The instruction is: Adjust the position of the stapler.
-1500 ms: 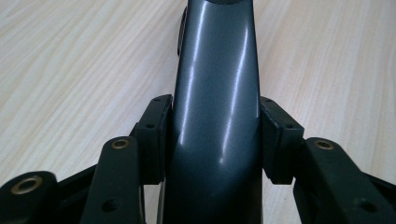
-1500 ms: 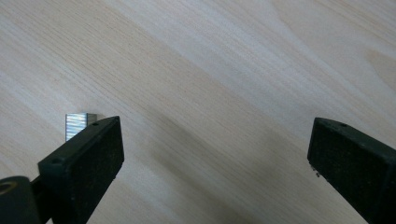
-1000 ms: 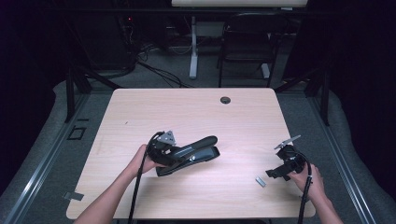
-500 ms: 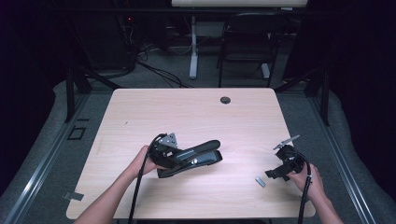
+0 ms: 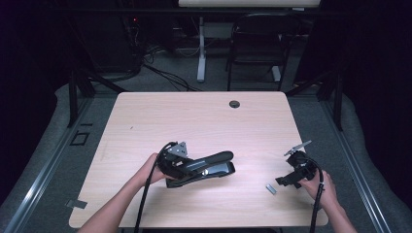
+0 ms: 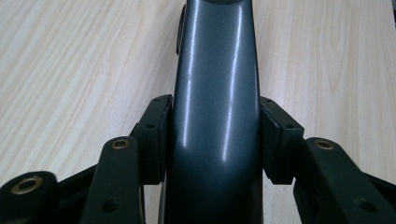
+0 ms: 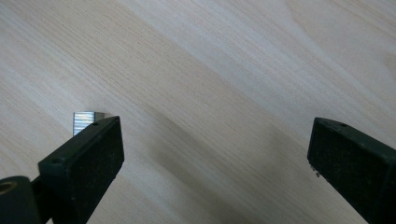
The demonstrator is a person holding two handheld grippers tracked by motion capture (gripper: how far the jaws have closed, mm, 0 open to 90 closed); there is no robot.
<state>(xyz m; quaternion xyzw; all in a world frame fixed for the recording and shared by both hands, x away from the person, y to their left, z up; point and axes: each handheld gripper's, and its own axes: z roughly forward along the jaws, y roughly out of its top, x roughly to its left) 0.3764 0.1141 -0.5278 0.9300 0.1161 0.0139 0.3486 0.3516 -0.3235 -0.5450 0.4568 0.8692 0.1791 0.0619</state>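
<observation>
A dark grey stapler [image 5: 214, 165] lies mid-table, pointing right, its top arm raised off the base. My left gripper [image 5: 187, 167] is shut on its rear end. In the left gripper view both pads [image 6: 156, 135] press the sides of the glossy stapler arm [image 6: 215, 84]. Near the table's right front, my right gripper [image 5: 286, 180] is held low over the wood and stands open, with nothing between its fingers [image 7: 93, 149]. A short silver strip of staples [image 5: 270, 189] lies on the table just left of it. In the right gripper view this staple strip [image 7: 84, 119] peeks out behind the left jaw.
The light wooden table [image 5: 194, 121] has a black round grommet [image 5: 234, 104] near its far edge. Beyond the table stand a black chair [image 5: 257, 43] and a white desk leg [image 5: 200, 48] on the dark floor. Cables trail from both grippers toward the near edge.
The left gripper and the stapler have shifted slightly to the right and toward the near edge. The right gripper and the staple strip have stayed put.
</observation>
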